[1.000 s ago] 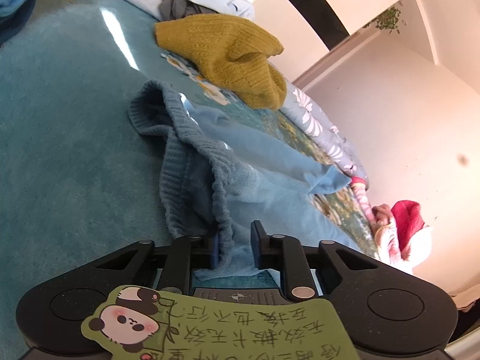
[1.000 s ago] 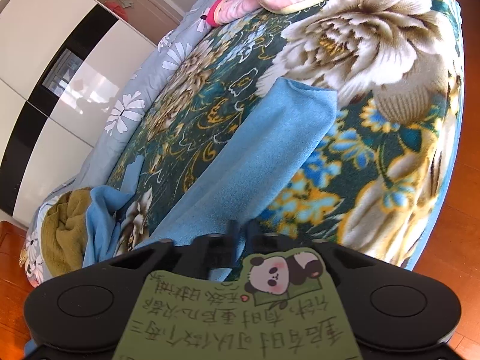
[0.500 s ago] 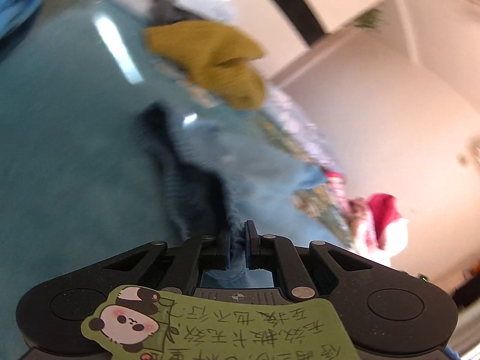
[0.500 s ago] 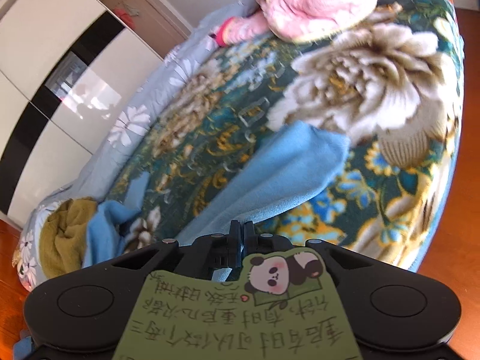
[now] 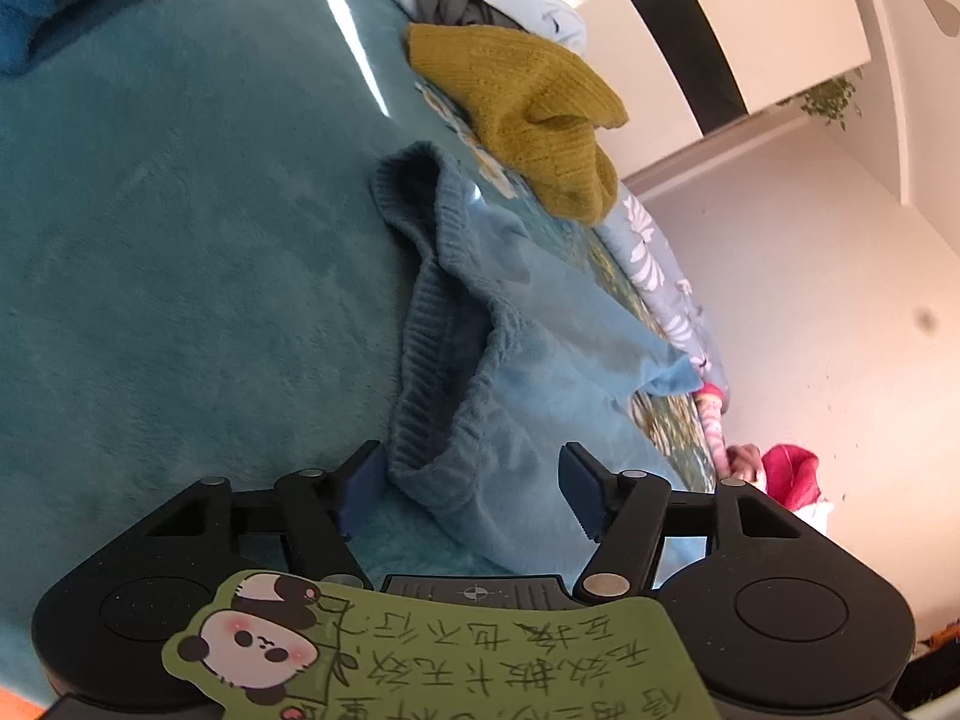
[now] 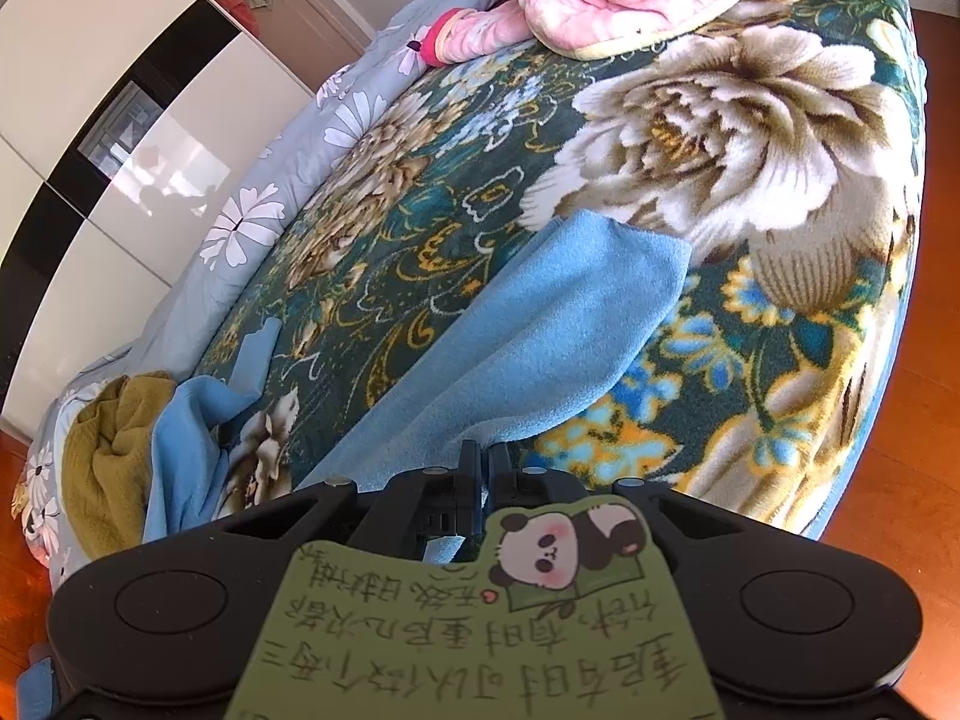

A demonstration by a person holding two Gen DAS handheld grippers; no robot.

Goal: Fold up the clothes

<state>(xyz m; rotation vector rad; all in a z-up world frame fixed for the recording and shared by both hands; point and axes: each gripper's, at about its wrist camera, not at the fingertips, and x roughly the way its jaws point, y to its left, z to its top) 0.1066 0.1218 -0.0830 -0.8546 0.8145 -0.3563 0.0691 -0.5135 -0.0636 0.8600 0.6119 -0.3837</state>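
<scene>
Floral bedspread (image 6: 690,138) only rightward; left tongs (image 5: 471,489) gape; right tongs (image 6: 485,468) pinch blue trousers (image 6: 540,324).

right gripper (image 6: 483,463) pinching blue garment (image 6: 540,336), floral blanket (image 6: 750,138)

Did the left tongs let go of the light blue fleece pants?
Yes. The left tongs were pinched shut on the ribbed waistband of the light blue fleece pants; now they stand wide open around it on the teal plush blanket.

Left wrist camera sits low and close over the teal blanket (image 5: 150,240), facing far along the bed. Right wrist camera looks across the floral bedspread (image 6: 720,138). Both catch the blue garment (image 5: 540,330) (image 6: 540,330) and mustard sweater (image 5: 528,102) (image 6: 102,450).
</scene>
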